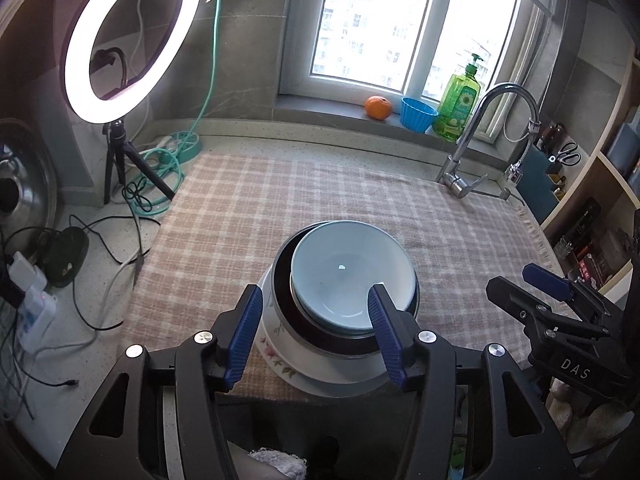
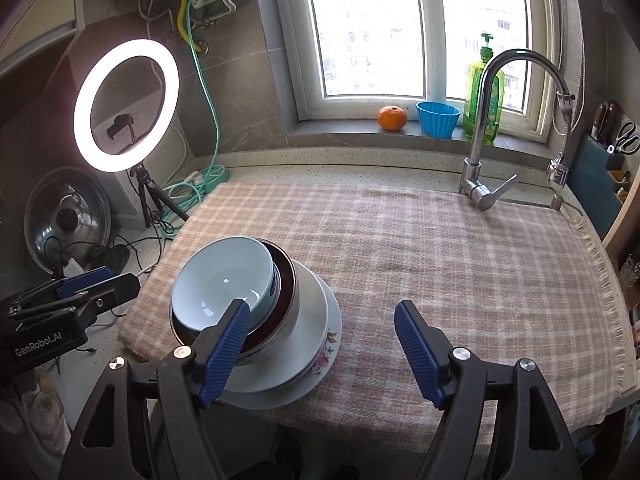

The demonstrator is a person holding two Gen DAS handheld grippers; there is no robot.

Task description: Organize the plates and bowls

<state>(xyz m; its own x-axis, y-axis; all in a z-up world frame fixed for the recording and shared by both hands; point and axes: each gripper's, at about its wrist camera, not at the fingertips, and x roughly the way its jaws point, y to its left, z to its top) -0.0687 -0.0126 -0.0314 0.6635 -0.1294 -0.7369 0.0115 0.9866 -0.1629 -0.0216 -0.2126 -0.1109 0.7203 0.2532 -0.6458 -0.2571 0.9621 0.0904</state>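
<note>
A pale blue bowl (image 1: 348, 272) sits inside a dark steel-rimmed bowl (image 1: 288, 280), which rests on white plates, the lower one flowered (image 1: 276, 350), near the front edge of the checked cloth (image 1: 248, 208). My left gripper (image 1: 316, 300) is open just in front of the stack, empty, its fingers to either side of the bowls' near rim. In the right wrist view the same stack shows: blue bowl (image 2: 220, 280), dark bowl (image 2: 286, 284), plates (image 2: 316, 332). My right gripper (image 2: 320, 312) is open and empty, to the right of the stack, its left finger before the bowls.
A ring light on a tripod (image 1: 132, 32), cables (image 1: 156, 176) and a pot lid (image 2: 66, 220) stand at the left. A faucet (image 2: 488, 128) is at the back right. An orange (image 2: 393, 118), a blue cup (image 2: 437, 119) and a soap bottle (image 2: 484, 92) sit on the sill.
</note>
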